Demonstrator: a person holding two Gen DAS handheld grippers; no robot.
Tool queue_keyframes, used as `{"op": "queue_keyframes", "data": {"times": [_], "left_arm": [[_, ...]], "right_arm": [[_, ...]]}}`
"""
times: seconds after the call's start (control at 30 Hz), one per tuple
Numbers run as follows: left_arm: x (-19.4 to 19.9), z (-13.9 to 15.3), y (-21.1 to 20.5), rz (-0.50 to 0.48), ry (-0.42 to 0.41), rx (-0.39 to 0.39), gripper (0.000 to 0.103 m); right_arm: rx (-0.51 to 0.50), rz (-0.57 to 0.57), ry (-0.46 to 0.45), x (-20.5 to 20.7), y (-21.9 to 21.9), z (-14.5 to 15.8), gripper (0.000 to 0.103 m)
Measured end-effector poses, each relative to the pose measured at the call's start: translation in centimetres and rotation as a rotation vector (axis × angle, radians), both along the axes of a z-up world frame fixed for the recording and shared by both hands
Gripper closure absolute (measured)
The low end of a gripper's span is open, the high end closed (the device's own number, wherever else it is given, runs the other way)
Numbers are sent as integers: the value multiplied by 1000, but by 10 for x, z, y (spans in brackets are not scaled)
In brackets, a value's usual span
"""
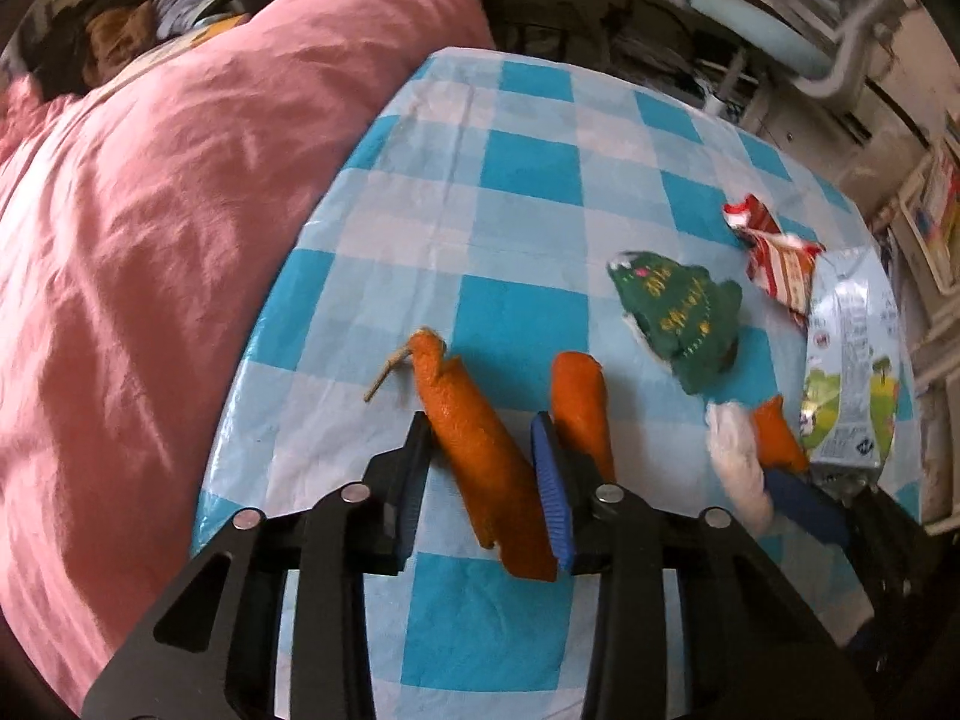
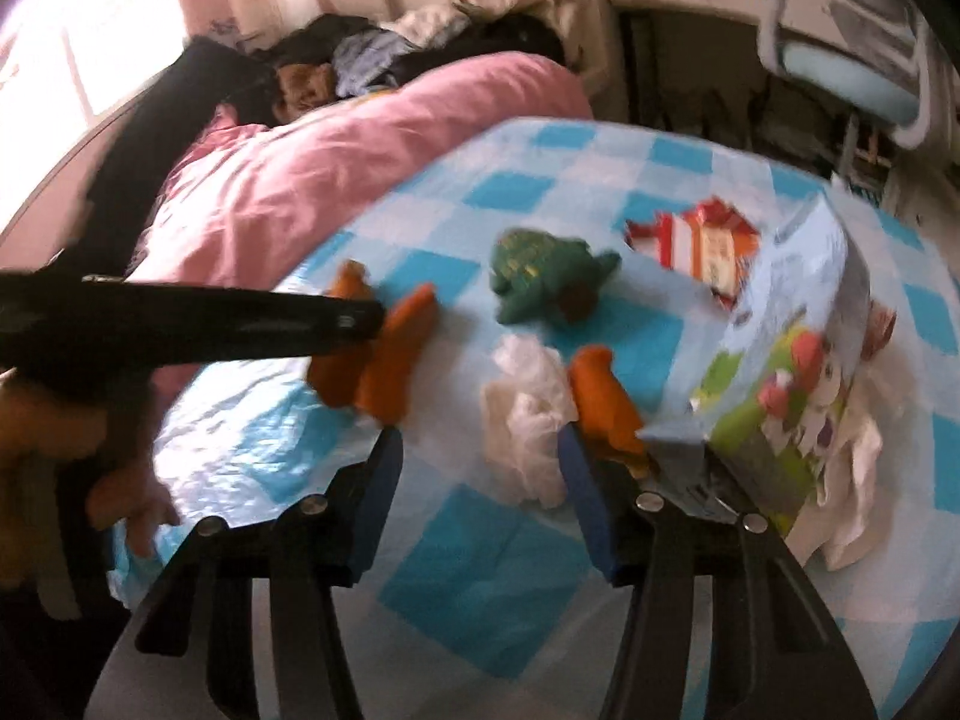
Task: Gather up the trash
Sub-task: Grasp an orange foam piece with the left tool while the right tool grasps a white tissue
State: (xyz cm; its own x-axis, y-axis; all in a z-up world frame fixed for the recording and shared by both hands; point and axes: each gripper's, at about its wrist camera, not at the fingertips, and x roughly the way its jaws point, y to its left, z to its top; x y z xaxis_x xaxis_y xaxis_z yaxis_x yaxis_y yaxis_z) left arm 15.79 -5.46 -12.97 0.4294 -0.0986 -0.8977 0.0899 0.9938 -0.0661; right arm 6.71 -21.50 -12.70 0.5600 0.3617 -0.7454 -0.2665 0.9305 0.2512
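Two handheld grippers work over a tabletop [image 1: 522, 138] covered in a blue and white checked cloth, beside a bed with a pink duvet [image 1: 156, 228]. The left gripper [image 1: 483, 480] has its jaws narrowed around a long strip of orange peel [image 1: 480, 450]; the right-hand pad touches the peel, but whether the other pad presses it cannot be told. A second peel strip [image 1: 579, 396] lies just outside those jaws. The right gripper [image 2: 480, 480] stands partly open over a crumpled white tissue [image 2: 528, 420], its pads not pressing on it. A third piece of peel [image 2: 606, 402] and a milk carton [image 2: 774, 336] sit against its right finger. A green wrapper [image 2: 540, 282] and a red striped wrapper [image 2: 696, 246] lie further back.

The risks seem these: the curled peel may slip or tear if it is gripped only along one edge, and the right jaws may snag the carton or nudge the neighbouring peel while closing on the tissue.
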Motion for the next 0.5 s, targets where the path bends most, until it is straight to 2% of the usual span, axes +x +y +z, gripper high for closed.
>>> {"op": "queue_keyframes", "data": {"times": [0.13, 0.23, 0.27, 0.3, 0.33, 0.5], "left_arm": [[0, 1, 1, -5, 7, -45, 85], [-2, 1, -1, -19, 2, -47, 87], [-2, 1, -2, -24, 0, -45, 87], [-3, 2, -2, -27, 1, -50, 87], [-3, 3, -2, -27, 2, -56, 88], [-15, 25, 13, 6, -52, -123, 88]], "right_arm": [[1, -20, -13, 4, -2, 3, 49], [-19, -18, 11, 11, 1, 0, 51], [-47, -14, 9, 12, 3, 0, 54], [-66, -14, 8, 13, 4, 0, 72], [-68, -14, 9, 13, 4, 0, 81], [-44, -3, -5, 2, 2, 7, 84]]}}
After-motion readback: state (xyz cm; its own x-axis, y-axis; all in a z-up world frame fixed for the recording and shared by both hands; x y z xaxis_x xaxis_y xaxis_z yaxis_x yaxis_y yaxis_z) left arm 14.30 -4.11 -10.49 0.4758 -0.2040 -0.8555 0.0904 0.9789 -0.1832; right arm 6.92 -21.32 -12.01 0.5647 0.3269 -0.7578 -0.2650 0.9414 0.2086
